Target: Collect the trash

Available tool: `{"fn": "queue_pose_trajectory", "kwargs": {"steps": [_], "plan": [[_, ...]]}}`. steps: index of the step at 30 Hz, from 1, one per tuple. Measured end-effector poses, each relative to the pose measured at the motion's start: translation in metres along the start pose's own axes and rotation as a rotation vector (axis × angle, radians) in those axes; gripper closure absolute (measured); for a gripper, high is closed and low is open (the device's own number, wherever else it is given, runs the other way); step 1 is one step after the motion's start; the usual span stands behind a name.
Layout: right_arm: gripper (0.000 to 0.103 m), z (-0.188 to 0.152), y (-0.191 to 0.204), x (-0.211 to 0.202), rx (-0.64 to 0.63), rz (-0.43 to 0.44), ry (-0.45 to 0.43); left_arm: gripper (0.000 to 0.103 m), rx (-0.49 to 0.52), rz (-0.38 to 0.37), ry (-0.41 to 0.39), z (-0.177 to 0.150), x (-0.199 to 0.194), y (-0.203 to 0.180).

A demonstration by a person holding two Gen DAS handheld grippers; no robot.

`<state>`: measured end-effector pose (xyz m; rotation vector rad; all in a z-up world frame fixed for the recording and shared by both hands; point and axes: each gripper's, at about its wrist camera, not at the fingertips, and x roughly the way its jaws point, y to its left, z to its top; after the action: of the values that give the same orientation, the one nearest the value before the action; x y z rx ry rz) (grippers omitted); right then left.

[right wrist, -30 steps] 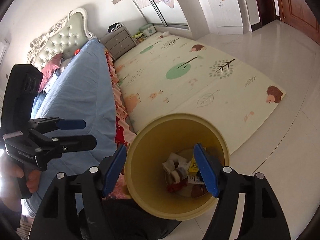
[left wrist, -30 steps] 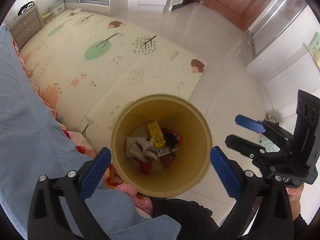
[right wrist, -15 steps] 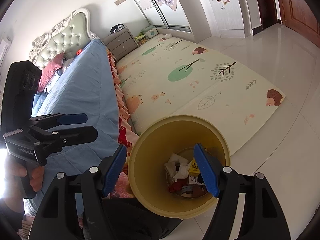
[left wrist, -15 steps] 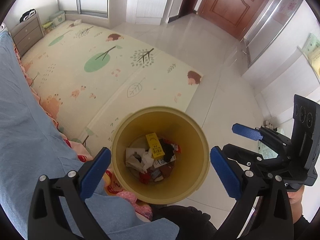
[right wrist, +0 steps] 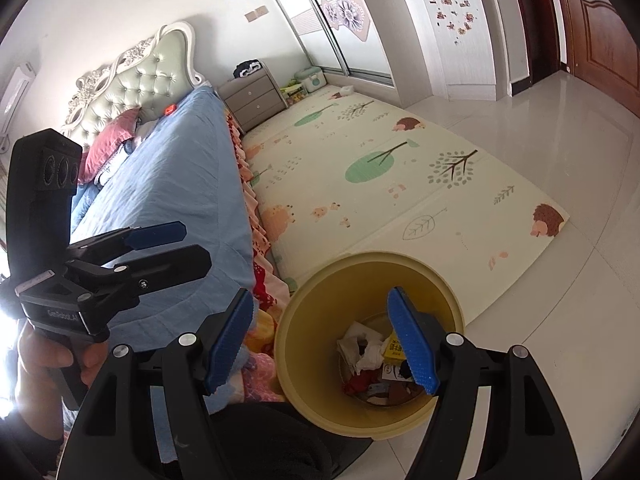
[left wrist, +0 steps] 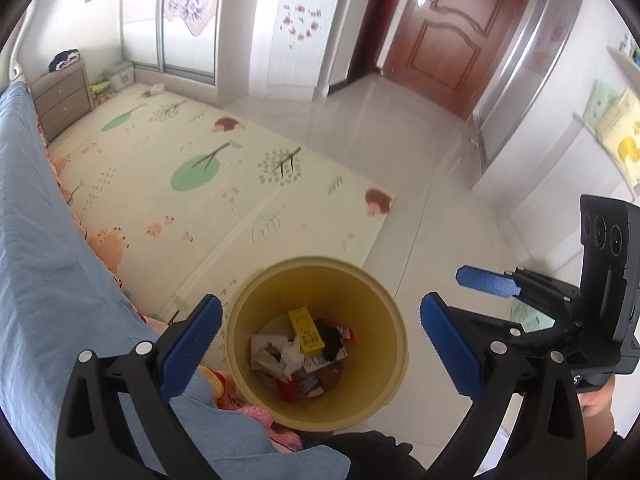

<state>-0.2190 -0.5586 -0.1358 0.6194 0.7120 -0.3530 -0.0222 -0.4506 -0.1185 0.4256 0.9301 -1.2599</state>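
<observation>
left wrist view: looked steeply down along its fingers [left wrist: 192, 344] into the yellow bin [left wrist: 394, 320], close, bed [left wrist: 36, 248] at left | right wrist view: looked down from the bin's [right wrist: 304, 344] other side, bed [right wrist: 168, 184] at left | shared: bin, play mat [left wrist: 224, 192], bed edge, each other's gripper

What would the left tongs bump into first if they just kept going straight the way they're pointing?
Probably the yellow bin. The left tongs stand open and empty above it, with its mouth between their tips, so they would likely pass inside and reach the trash at the bottom. Depth is hard to judge through this lens.
</observation>
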Motion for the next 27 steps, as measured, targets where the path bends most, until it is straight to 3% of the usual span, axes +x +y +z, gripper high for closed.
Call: {"fn": "queue_pose_trajectory", "kwargs": {"steps": [6, 8, 13, 22, 27], "plan": [[0.033, 0.005, 0.037, -0.008, -0.076, -0.005, -0.039, 0.004, -0.007, 0.131, -0.179, -0.017, -0.052, 0.017], [0.025, 0.006, 0.055, -0.01, -0.109, 0.011, -0.06, 0.004, -0.037, 0.185, -0.214, -0.027, -0.07, 0.029], [0.016, 0.009, 0.105, -0.007, -0.184, 0.08, -0.101, 0.004, -0.11, 0.326, -0.272, -0.059, -0.12, 0.06], [0.015, 0.005, 0.205, 0.021, -0.304, 0.208, -0.084, 0.004, -0.195, 0.545, -0.386, -0.115, -0.202, 0.102], [0.015, -0.001, 0.257, 0.027, -0.383, 0.245, -0.119, 0.004, -0.296, 0.598, -0.462, -0.144, -0.244, 0.136]]}}
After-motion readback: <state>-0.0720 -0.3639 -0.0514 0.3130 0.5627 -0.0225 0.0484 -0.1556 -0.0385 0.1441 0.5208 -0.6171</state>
